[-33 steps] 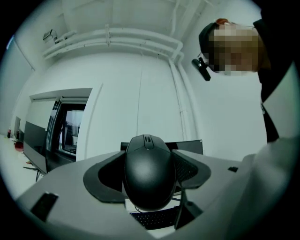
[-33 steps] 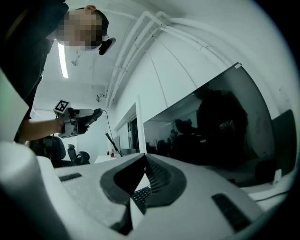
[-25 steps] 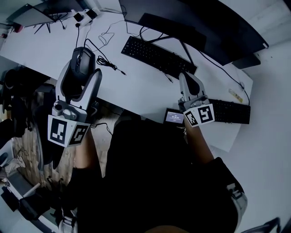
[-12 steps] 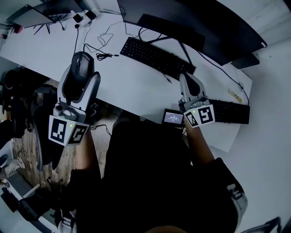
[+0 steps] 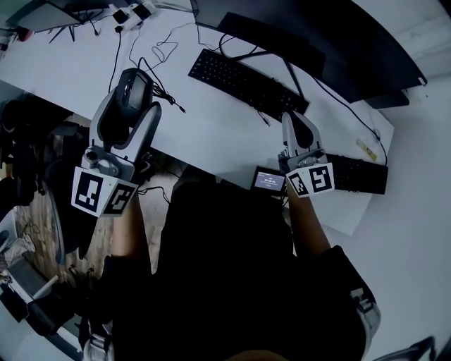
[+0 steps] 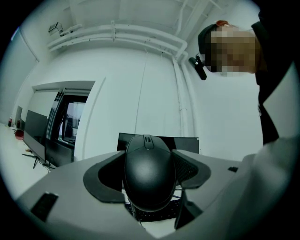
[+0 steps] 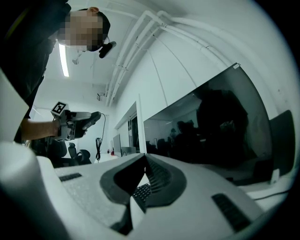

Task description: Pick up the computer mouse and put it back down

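A black computer mouse (image 5: pixel 134 87) sits between the jaws of my left gripper (image 5: pixel 134 97), which is shut on its sides over the left edge of the white desk (image 5: pixel 211 134). In the left gripper view the mouse (image 6: pixel 147 173) fills the gap between the grey pads (image 6: pixel 108 176), wheel end pointing away. Whether it touches the desk I cannot tell. Its black cable (image 5: pixel 161 93) trails across the desk. My right gripper (image 5: pixel 294 124) lies level near the desk's front edge, with its jaws (image 7: pixel 140 161) together and nothing in them.
A black keyboard (image 5: pixel 243 86) lies in the middle of the desk below a dark monitor (image 5: pixel 317 42). A second keyboard (image 5: pixel 358 173) and a small lit screen device (image 5: pixel 269 181) lie beside the right gripper. Cables and plugs (image 5: pixel 134 15) lie at the far left.
My left gripper has sunk a little toward the desk with the mouse still in it. The right gripper has stayed where it was.
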Motion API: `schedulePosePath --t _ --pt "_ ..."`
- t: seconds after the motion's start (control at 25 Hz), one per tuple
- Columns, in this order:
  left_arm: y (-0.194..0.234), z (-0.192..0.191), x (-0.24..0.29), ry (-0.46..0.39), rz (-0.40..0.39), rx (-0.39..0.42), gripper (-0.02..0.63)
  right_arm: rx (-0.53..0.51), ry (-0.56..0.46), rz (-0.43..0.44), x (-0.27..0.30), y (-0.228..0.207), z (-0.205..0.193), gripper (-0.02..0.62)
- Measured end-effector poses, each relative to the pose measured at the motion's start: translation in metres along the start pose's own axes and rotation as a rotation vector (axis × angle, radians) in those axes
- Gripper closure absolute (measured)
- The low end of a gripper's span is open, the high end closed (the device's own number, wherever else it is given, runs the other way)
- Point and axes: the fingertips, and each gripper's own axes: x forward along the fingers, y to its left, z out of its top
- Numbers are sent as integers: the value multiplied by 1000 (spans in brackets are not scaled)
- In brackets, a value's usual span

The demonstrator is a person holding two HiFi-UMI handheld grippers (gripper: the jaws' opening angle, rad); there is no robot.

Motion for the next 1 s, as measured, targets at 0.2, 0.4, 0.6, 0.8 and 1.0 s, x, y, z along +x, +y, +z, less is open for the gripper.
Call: schedulePosePath --t 0.2,0.4,0.6,0.8,1.0 --pt "24 -15 13 33 5 -27 307 10 32 -15 13 -1 -10 589" --pt "59 -36 38 92 8 -9 307 21 61 -42 34 -3 -19 589" --pt "103 -63 75 143 -8 -21 307 28 104 -88 58 -7 -29 589" --pt "138 -85 118 171 -48 -37 307 28 149 -143 78 -13 -38 589" --pt "175 -119 150 203 -54 -24 307 35 192 -165 98 -14 -52 589"
